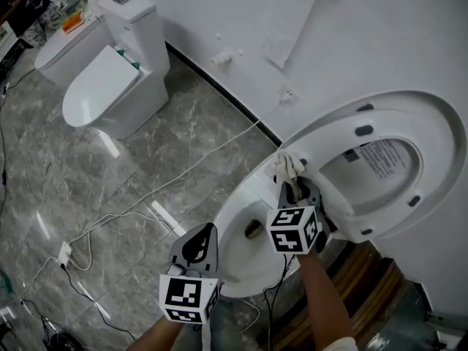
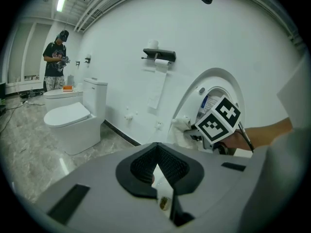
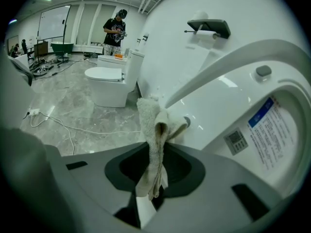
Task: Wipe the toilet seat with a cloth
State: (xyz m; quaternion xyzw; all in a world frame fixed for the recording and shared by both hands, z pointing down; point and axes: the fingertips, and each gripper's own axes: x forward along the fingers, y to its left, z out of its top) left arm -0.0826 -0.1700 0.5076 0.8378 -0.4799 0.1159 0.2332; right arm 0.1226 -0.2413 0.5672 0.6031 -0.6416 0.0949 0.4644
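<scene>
The toilet's white seat (image 1: 439,126) stands raised against the wall, above the open bowl (image 1: 232,218). My right gripper (image 1: 292,190) is shut on a cream cloth (image 1: 288,164), whose bunched end lies against the seat's lower left part near the hinge. In the right gripper view the cloth (image 3: 154,130) hangs folded between the jaws of that gripper (image 3: 153,165), beside the seat's underside (image 3: 243,106). My left gripper (image 1: 202,238) hovers over the bowl's near left rim, shut with nothing in it. The left gripper (image 2: 156,165) looks toward the seat (image 2: 214,79) and the right gripper's marker cube (image 2: 218,120).
A second toilet (image 1: 110,79) with its lid down stands at the far left. A white cable (image 1: 157,189) runs over the grey marble floor to a power strip (image 1: 64,251). A paper holder (image 2: 159,55) hangs on the wall. A person (image 3: 116,28) stands far back. Wooden boards (image 1: 358,284) lie beneath the toilet.
</scene>
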